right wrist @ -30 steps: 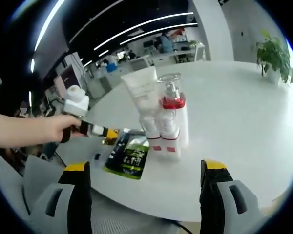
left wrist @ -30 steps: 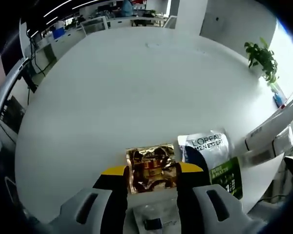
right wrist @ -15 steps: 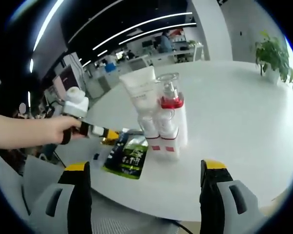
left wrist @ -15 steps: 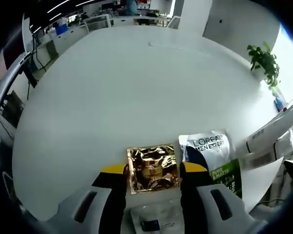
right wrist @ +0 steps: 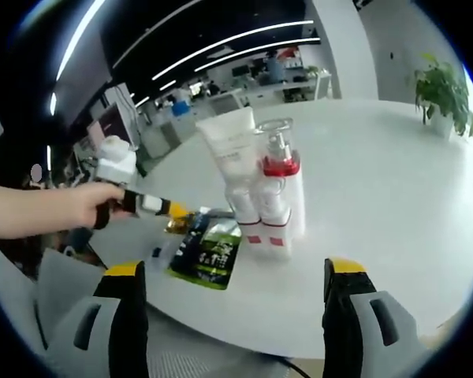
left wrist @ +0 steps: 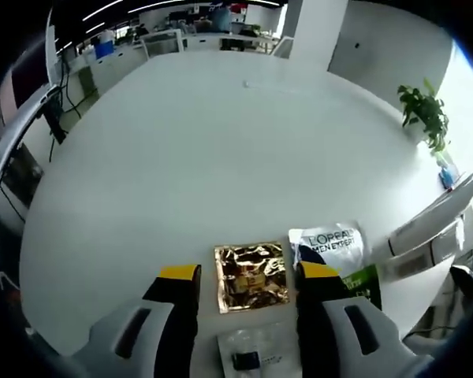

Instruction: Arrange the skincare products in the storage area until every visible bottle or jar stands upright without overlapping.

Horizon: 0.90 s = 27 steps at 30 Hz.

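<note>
Left gripper (left wrist: 239, 277) spread wide over the white table (left wrist: 205, 150), straddling a flat gold sachet (left wrist: 251, 276), with a white-and-green L'Oreal sachet (left wrist: 331, 250) just right of the gold one. Right gripper (right wrist: 233, 276) likewise spread, holding nothing, facing upright white bottles (right wrist: 262, 183) clustered right of the green sachet (right wrist: 207, 252).

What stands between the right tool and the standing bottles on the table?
Nothing visible: bare white table lies between the open right tool and the standing bottles. The green sachet lies flat beside them, off that line.
</note>
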### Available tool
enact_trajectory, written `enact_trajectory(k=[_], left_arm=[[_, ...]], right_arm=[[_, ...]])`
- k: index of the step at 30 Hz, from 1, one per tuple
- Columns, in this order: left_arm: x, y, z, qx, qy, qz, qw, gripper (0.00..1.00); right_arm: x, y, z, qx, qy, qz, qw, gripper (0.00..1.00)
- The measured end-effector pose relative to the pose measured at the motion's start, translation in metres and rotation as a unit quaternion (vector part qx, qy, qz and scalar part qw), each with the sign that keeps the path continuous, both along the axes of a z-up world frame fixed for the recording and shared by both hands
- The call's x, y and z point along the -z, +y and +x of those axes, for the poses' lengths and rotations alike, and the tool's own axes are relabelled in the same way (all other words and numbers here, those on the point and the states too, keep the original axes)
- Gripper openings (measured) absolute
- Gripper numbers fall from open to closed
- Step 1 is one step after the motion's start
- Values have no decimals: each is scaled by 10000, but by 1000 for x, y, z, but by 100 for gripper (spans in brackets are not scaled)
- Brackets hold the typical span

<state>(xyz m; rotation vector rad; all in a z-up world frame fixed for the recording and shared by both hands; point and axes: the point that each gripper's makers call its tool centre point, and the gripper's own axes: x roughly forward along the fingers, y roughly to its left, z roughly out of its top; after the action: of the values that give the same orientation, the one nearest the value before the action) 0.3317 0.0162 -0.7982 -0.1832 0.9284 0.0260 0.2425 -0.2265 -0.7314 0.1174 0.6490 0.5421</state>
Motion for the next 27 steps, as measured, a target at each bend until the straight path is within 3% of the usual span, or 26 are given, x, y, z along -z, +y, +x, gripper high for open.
enact_trajectory(k=[5,11,16,19,22,27], left_arm=[[-13,5,-5,74,-234,-20,9997,49],[-16,10,-22,219,-268,-180,9992,59],[-27,20,-38,407,-471,-228,9978,60],[-37,20,-52,566,-608,-188,9964,68],[-38,23,-53,719,-701,-142,9948,80],[-40,30,-61,864,-803,-242,9927,86]], right_arm=[[0,3,-1,-106,-24,-18,9999,92],[-1,7,-2,-217,-66,-42,9997,92],[-1,9,-4,-330,-107,-100,9993,92],[-2,11,-4,-365,-138,-124,9992,93],[-2,11,-4,-370,-125,-119,9992,93],[-1,11,-5,-391,-87,-109,9991,93]])
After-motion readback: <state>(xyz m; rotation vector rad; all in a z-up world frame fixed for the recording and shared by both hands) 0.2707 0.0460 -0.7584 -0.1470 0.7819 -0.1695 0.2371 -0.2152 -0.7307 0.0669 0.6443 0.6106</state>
